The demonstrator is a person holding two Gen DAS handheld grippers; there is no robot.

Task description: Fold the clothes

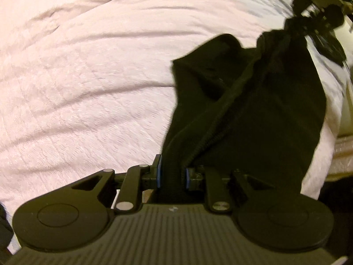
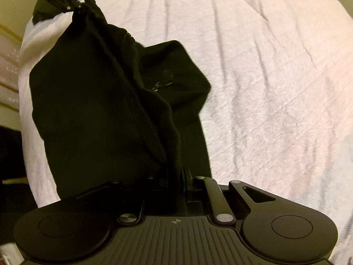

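A black knit garment with a thick ribbed hem (image 1: 253, 101) hangs stretched between the two hand-held grippers above a pale pink quilted bedspread (image 1: 77, 77). The left gripper (image 1: 172, 174) has its jaws drawn in close on a bunched band of the black cloth, with the blue pads pressing it from both sides. The right gripper (image 2: 176, 183) is likewise clamped down on the ribbed edge, though its near finger is lost in the dark fabric, so only one pad is plain to see.

Each wrist view shows the other gripper at the far end of the cloth: from the left view the right gripper sits at the far right corner, and from the right view the left gripper sits at the far left corner. So the ribbed hem runs as a taut line from one set of jaws to the other, and that line is the garment's long axis at this moment. The body of the cloth sags below this line, and a lower part lies folded on the bedspread to the far side of it. Neither hand is nearer the garment; both hold it.

Any laying-down or folding would, I judge, turn on keeping that held edge straight and level over the bedspread.

A small pale mark (image 2: 162, 84) shows on the black cloth in the right view, too blurred to read.
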